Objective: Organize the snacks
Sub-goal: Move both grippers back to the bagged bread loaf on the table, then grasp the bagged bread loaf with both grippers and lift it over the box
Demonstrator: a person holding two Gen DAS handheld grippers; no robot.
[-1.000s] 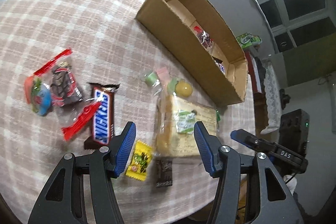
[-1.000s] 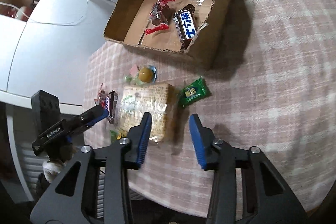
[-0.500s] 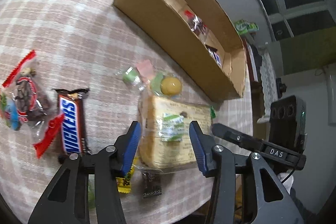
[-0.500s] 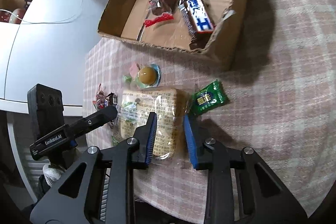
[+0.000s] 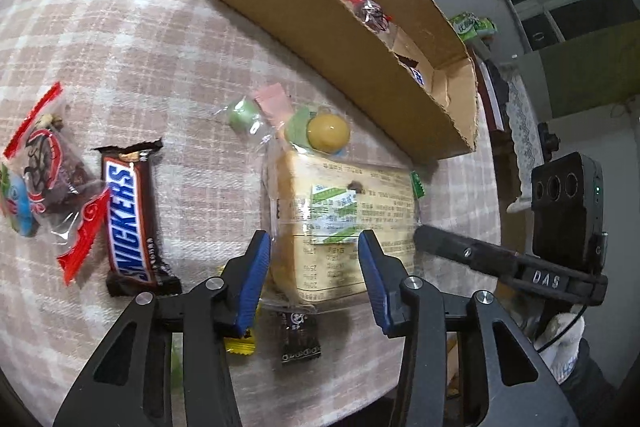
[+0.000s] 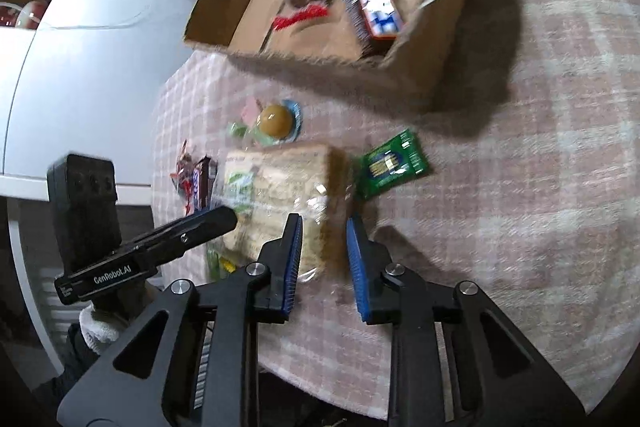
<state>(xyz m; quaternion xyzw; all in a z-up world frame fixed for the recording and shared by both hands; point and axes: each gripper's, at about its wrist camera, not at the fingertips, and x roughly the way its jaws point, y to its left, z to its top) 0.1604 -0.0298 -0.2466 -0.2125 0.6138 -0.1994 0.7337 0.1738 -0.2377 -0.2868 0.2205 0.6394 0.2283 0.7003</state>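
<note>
The bagged bread loaf (image 5: 340,223) lies flat on the checked bench (image 5: 120,47), just short of the cardboard box (image 5: 340,27), with both claws at its near end. The left claw (image 5: 312,267) is open, its blue pads straddling the loaf's near end, apparently not pressing yet. The right claw (image 6: 322,259) is also parted, its left pad over the loaf's right edge and the other pad on bare cloth beside it; that view is blurred, so contact cannot be told.

Around the loaf, a yellow ball candy (image 5: 328,133) and small pastel sweets (image 5: 260,107) touch its far end, a green packet (image 6: 390,163) sits just beside its right side, and a dark sachet (image 5: 298,335) and a yellow wrapper (image 5: 240,343) poke out by its near end. A Snickers bar (image 5: 132,215) and a red-trimmed clear bag (image 5: 52,179) lie off to the left. The box already holds a bar and a red-trimmed bag.

Likely risks: soft bread crushes if either claw squeezes hard; slippery film could slide free on lifting; the two claws may collide, being so close; dragging could scatter the touching sweets
</note>
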